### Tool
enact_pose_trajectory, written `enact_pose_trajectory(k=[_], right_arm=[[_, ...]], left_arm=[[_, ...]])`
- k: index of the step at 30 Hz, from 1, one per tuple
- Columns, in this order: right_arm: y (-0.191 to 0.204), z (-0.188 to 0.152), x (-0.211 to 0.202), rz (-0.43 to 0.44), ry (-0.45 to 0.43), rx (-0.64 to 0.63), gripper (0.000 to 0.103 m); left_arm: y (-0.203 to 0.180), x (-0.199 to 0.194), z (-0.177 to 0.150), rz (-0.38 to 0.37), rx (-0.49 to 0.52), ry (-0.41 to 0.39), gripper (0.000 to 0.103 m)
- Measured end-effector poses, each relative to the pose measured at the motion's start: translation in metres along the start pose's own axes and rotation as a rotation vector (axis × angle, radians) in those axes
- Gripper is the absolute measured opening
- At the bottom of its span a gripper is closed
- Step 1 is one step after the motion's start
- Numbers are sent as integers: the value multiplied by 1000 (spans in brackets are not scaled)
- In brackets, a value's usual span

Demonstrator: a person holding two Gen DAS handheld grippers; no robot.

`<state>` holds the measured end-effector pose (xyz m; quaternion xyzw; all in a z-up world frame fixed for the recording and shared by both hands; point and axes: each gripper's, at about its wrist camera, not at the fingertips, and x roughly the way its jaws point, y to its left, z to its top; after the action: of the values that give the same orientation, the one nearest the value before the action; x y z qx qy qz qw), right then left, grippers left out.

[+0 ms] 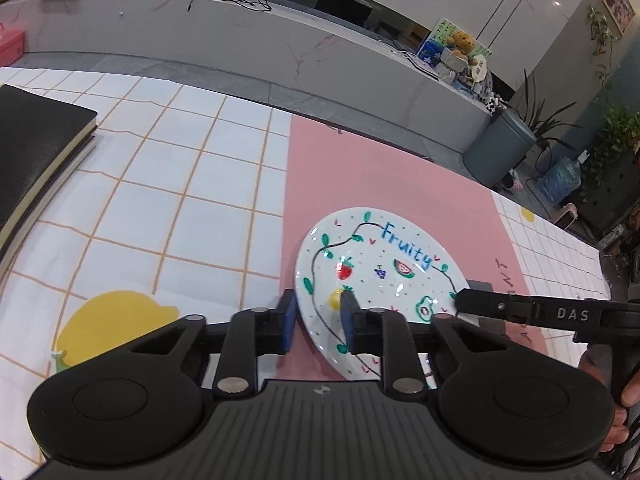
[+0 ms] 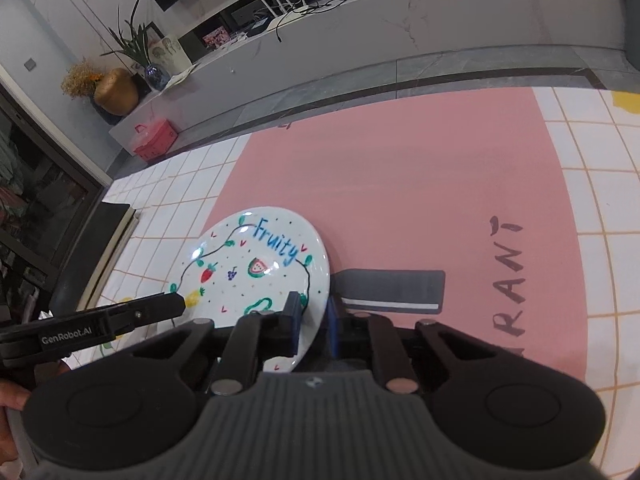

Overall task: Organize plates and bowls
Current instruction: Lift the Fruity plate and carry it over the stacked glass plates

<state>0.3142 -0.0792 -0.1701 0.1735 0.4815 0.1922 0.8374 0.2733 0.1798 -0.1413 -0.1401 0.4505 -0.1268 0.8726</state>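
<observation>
A white plate (image 1: 384, 264) painted with fruits and the word "Fruity" is tilted above the pink mat (image 1: 380, 176). My left gripper (image 1: 318, 324) straddles its left rim, jaws shut on it. My right gripper (image 2: 314, 320) straddles the plate (image 2: 256, 264) at its right rim, jaws shut on it. The right gripper also shows in the left wrist view (image 1: 480, 300), and the left gripper in the right wrist view (image 2: 176, 304). No bowl is in view.
A black notebook (image 1: 36, 152) lies at the left on the white checked tablecloth (image 1: 180, 200). A dark flat block (image 2: 394, 290) lies on the pink mat (image 2: 400, 184) just right of the plate. A long grey counter (image 1: 240, 40) runs behind the table.
</observation>
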Motion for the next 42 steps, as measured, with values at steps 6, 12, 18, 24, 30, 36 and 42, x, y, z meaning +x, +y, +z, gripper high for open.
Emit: enact_pose_trajectory(k=[6, 12, 18, 24, 30, 36, 42], right_arm=[[3, 2, -5, -12, 18, 2, 9], [9, 0, -24, 2, 18, 7, 8], [18, -6, -58, 8, -17, 11, 8], [23, -23, -106, 16, -53, 30, 9], [21, -47, -157, 17, -86, 56, 9], [6, -78, -205, 5, -121, 88, 9], [-23, -118, -251, -9, -143, 147, 9]], left_arm=[[-6, -6, -3, 15, 28, 7, 16], [-13, -26, -8, 13, 20, -17, 16], [-33, -56, -7, 16, 37, -35, 16], [-66, -95, -13, 11, 61, -55, 16], [-100, -127, -30, 0, 73, -74, 16], [-133, -147, -58, 1, 77, -60, 16], [-172, -161, -96, -26, 63, -63, 16]])
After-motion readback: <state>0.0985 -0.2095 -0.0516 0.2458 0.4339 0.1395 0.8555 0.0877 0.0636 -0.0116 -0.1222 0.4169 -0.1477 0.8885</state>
